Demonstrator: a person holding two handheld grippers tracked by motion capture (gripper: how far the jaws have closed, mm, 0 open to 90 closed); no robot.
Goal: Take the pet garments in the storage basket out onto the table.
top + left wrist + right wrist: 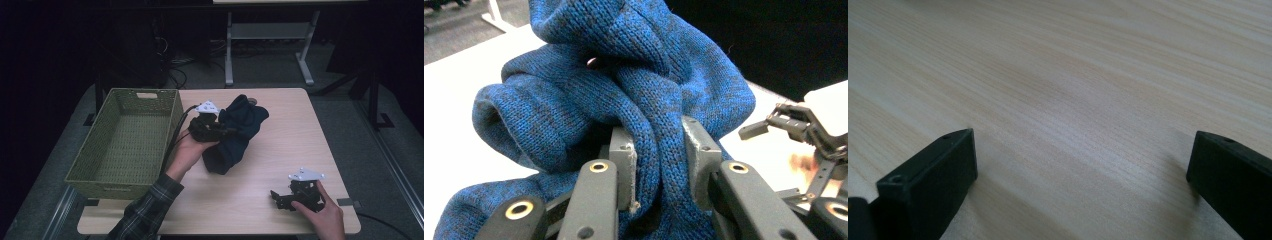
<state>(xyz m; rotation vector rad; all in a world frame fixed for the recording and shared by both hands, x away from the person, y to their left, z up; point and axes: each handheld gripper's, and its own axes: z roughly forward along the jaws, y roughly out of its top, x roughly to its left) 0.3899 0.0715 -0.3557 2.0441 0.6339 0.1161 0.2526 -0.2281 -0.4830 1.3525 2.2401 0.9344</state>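
At centre frame, the left gripper [658,165] clamps a fold of a blue knit garment [239,131] bunched on the wooden table [280,150], likely bound for the green wicker basket [127,145] at left. The right gripper [282,199], lower right, rests wide apart, empty.
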